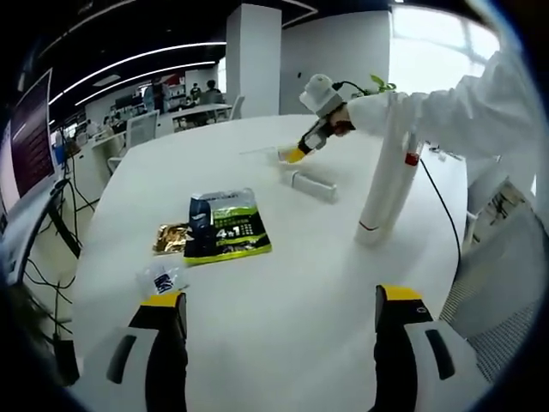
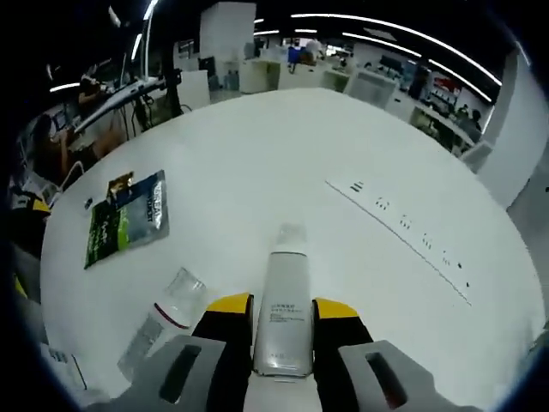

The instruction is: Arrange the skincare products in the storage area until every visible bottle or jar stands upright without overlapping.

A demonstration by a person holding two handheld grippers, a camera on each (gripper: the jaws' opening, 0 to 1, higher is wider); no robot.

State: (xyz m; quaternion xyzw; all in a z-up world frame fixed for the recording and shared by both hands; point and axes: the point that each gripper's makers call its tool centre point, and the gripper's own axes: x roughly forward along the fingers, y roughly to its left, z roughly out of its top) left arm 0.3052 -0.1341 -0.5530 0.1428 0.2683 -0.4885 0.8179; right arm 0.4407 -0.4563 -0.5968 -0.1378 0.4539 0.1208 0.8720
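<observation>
With our right gripper [image 2: 284, 339] clamped around the white plastic tube [image 2: 282, 313] lying on the round white table [image 2: 257, 154] and our left gripper [image 1: 279, 330] open, we next must stand it upright.

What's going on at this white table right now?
A person is tidying skincare items with a handheld gripper in each hand. The right gripper is closed around a white tube lying flat on the table, beside a clear bottle also on its side. The left gripper hangs open over the table. A tall white bottle stands upright, and a green sachet lies flat.
</observation>
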